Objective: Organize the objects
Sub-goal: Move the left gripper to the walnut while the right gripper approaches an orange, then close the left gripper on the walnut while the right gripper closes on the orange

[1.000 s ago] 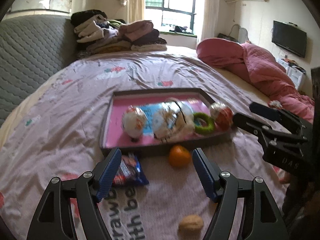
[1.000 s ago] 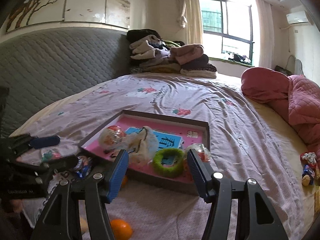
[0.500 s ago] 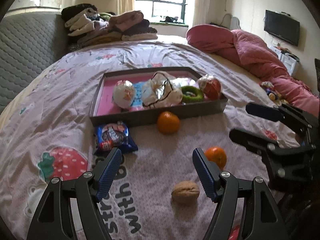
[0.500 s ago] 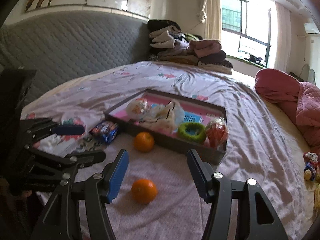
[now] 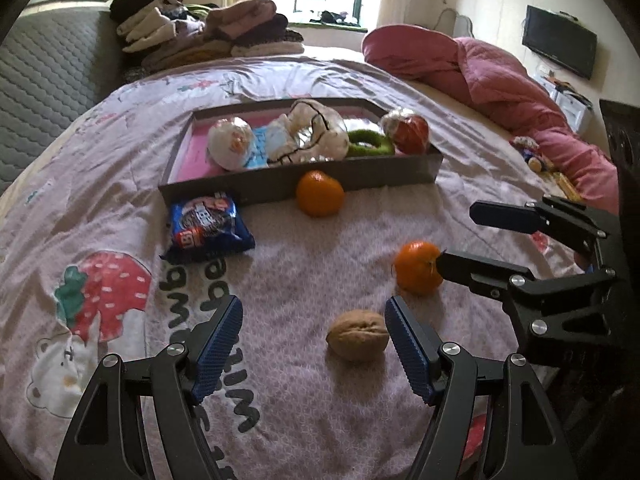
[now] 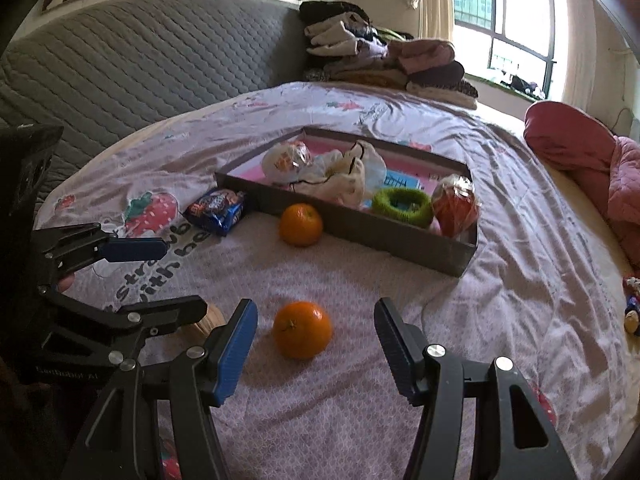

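A walnut (image 5: pixel 357 340) lies on the bedsheet between the fingers of my open left gripper (image 5: pixel 314 320), close to the right pad and untouched. A near orange (image 6: pixel 303 329) sits between the fingers of my open right gripper (image 6: pixel 314 308), clear of both pads. That orange (image 5: pixel 418 267) also shows in the left wrist view beside the right gripper (image 5: pixel 456 236). The left gripper (image 6: pixel 182 278) half hides the walnut (image 6: pixel 212 320) in the right wrist view. A second orange (image 5: pixel 320 193) rests against the grey tray (image 5: pixel 280 188). A blue snack packet (image 5: pixel 208 226) lies at the tray's left corner.
The tray (image 6: pixel 360 224) has a pink floor and holds a white bag (image 6: pixel 340 176), a green ring (image 6: pixel 402 206) and two wrapped round items (image 6: pixel 456 208). Folded clothes (image 5: pixel 200 36) are stacked at the headboard. A pink quilt (image 5: pixel 480 68) lies to the right, with small toys (image 6: pixel 632 308) beside it.
Both grippers have sunk toward the bed and tipped downward. The walnut has come up between the left fingers and the near orange between the right fingers. Neither opening has changed.
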